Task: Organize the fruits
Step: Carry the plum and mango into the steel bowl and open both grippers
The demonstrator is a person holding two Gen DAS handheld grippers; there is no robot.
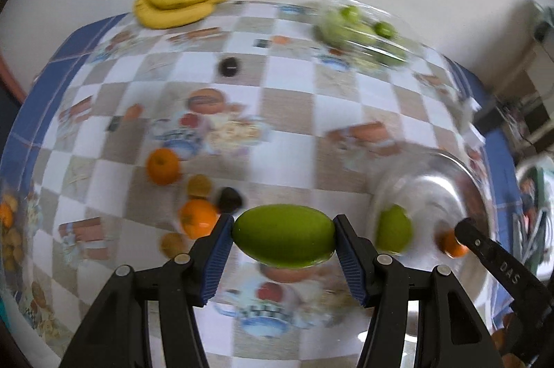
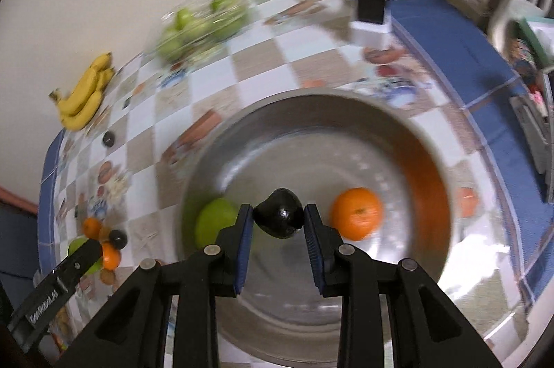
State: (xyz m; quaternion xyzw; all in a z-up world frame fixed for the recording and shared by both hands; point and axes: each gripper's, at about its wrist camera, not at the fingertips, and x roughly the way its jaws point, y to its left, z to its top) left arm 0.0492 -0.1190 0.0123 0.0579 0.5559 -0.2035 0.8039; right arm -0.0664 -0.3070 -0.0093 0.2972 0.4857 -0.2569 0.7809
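My left gripper (image 1: 283,238) is shut on a green mango (image 1: 284,234) and holds it above the checkered tablecloth, left of the metal bowl (image 1: 460,174). My right gripper (image 2: 278,219) is shut on a dark avocado (image 2: 279,217) and holds it over the metal bowl (image 2: 346,111). In the bowl lie a green fruit (image 2: 216,224) and an orange (image 2: 356,213). Loose on the cloth are two oranges (image 1: 162,166) (image 1: 197,218), a dark fruit (image 1: 229,199) and small brown fruits (image 1: 199,185).
A bunch of bananas (image 1: 180,0) lies at the table's far edge by the wall. A clear plastic box of green fruit (image 1: 360,32) stands at the back. A black and white box (image 2: 371,7) stands at the far right. A small dark object (image 1: 228,66) lies mid-table.
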